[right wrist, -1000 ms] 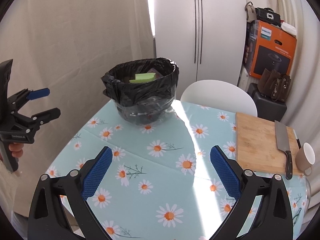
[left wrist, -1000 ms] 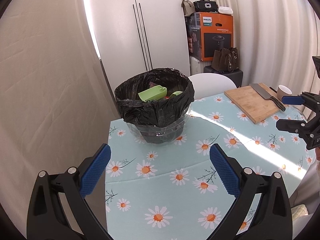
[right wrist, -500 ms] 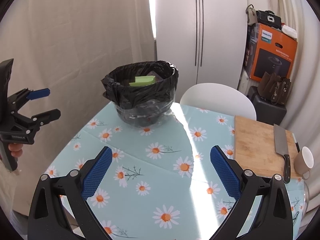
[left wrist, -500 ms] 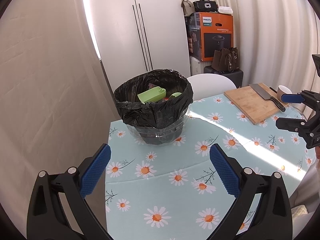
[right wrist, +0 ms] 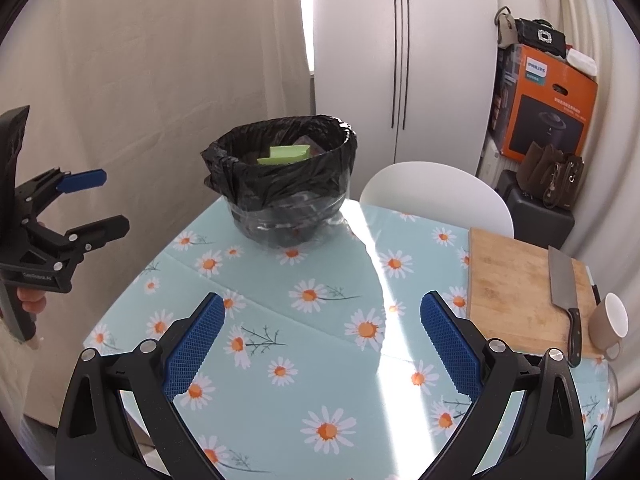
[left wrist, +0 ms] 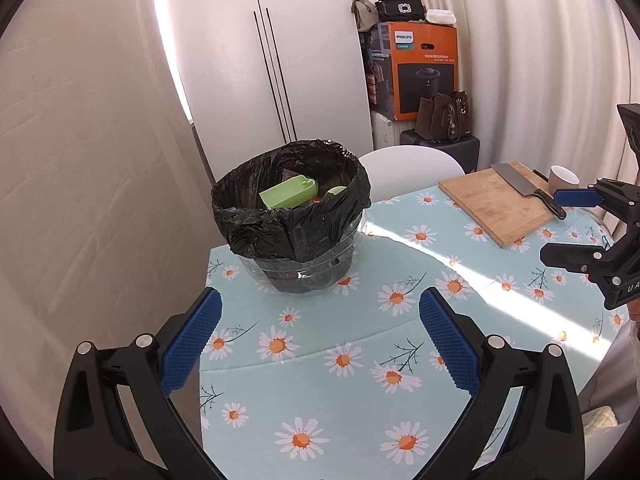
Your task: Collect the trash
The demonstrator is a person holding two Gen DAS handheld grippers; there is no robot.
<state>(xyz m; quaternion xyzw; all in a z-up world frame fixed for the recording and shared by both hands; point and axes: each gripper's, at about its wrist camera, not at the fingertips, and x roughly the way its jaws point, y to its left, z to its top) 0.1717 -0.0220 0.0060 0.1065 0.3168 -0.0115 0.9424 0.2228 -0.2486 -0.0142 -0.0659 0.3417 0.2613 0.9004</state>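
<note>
Bin: a clear tub lined with a black bag (left wrist: 290,216) stands near the far left edge of the daisy-cloth surface (left wrist: 360,360) — green packaging (left wrist: 286,194) and other scraps already inside.
Left gripper (left wrist: 320,344): released, jaws wide, empty, held over the near edge.
Right gripper (right wrist: 322,346): likewise spread and empty, well apart from the bin.
Progress: no loose trash shows on the cloth — collection looks all but done; perhaps only the bag remains to be dealt with.
Right edge: a chopping board (right wrist: 516,284) with a cleaver (right wrist: 562,280), a cup (right wrist: 608,322) beside it.
Unclear: the bin's lower contents are hidden by the bag's rim; the surface's near edge is cut off behind both grippers.
</note>
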